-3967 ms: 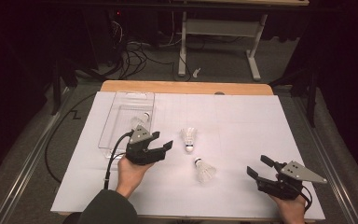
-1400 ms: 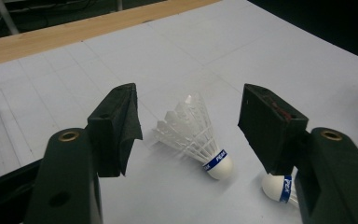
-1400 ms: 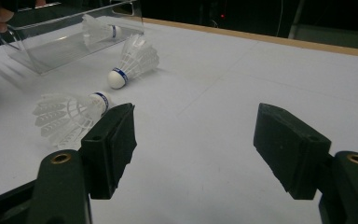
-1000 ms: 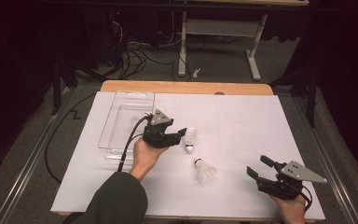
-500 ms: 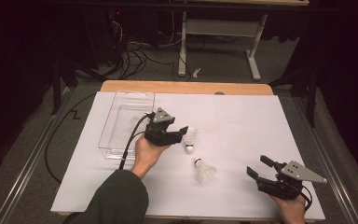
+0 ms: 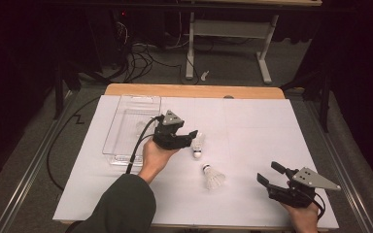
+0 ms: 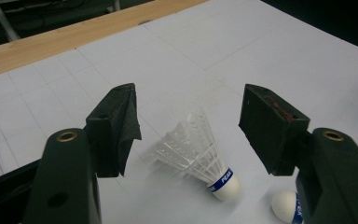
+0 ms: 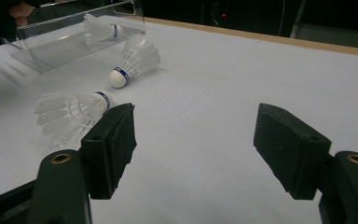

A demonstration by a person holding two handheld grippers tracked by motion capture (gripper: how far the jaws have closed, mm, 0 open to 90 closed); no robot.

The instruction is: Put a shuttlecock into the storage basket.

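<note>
White feathers and a cork nose, that is what the left gripper (image 6: 188, 137) is lining up on: the nearer shuttlecock (image 6: 198, 144) lies on its side on the white table sheet (image 6: 252, 126), just right of the clear plastic tray (image 6: 121, 130), feather skirt toward the far edge, rounded cork toward the person. It looks feather-light, so weight is no issue, but the skirt is thin, springy and easy to crush, and it may well skid away on the smooth sheet if nudged from one side. My call: pinch low, on the blue-banded base or the stiff quills just above it, and close gently. In the left gripper view the jaws stand spread wide with nothing between the pads, and that shuttlecock (image 7: 200, 156) sits in the gap between them, a little ahead of the tips, cork pointing down toward the right jaw; the cork of the second shuttlecock (image 7: 286, 207) peeks in beside that jaw. Moving right across the high view, the second shuttlecock (image 6: 212, 177) lies apart, nearer the person. Inside the tray a third shuttlecock (image 8: 101, 28) is visible through the clear wall. Far right, the right gripper (image 6: 272, 175) rests low near the table's near edge, jaws parted and empty, the second shuttlecock (image 8: 70, 114) lying off beside its left jaw.
</note>
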